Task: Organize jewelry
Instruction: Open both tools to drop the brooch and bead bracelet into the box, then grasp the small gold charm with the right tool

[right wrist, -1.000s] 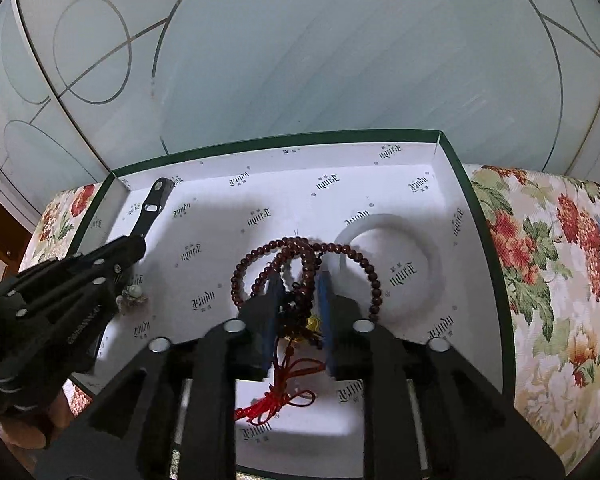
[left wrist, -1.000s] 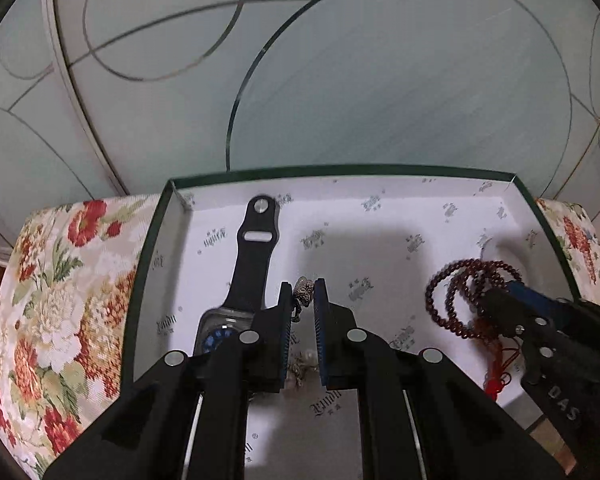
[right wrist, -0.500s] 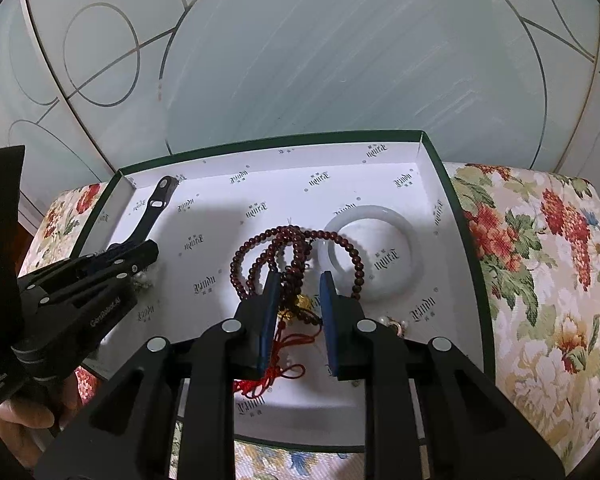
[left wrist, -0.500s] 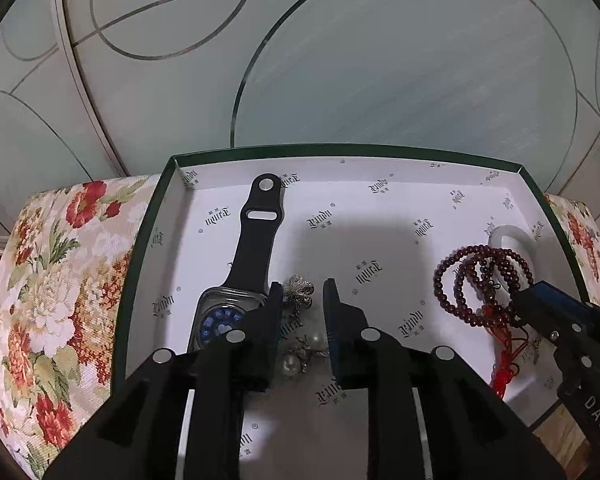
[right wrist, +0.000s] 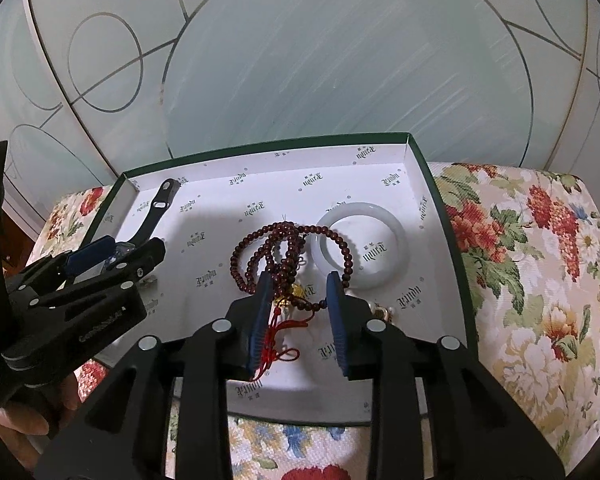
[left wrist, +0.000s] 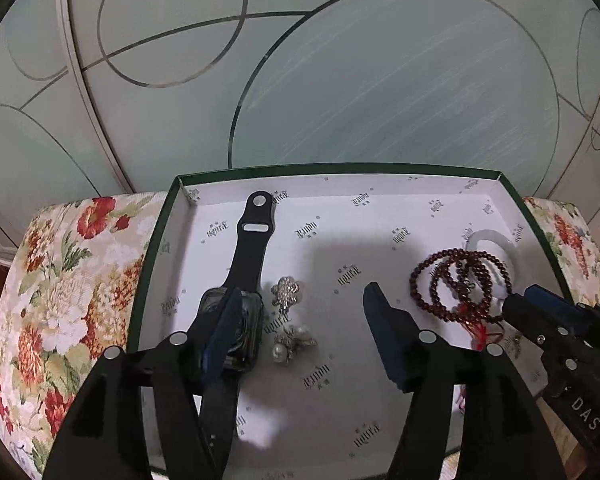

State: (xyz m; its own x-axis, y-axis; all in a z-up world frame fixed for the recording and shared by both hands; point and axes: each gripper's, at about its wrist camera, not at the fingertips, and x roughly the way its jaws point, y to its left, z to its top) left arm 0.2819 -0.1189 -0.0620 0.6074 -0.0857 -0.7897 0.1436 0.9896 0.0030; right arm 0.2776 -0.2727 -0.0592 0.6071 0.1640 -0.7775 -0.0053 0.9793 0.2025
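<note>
Both grippers spread over the green-rimmed white box (left wrist: 512, 196)!
Left gripper (left wrist: 300, 300) just opened wide above the silver pearl brooches (left wrist: 290, 320); right gripper (right wrist: 300, 284) parting, dark-red bead string (right wrist: 276, 256) lying loose between its jaws.

"DAS" on right tongs (left wrist: 540, 316)

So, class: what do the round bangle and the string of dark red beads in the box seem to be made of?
Pale white ring bangle: probably jade or glass; smooth, milky, faintly translucent. Dark red bead string: likely polished wood or seeds; small glossy opaque rounds, with a red cord tassel.
</note>
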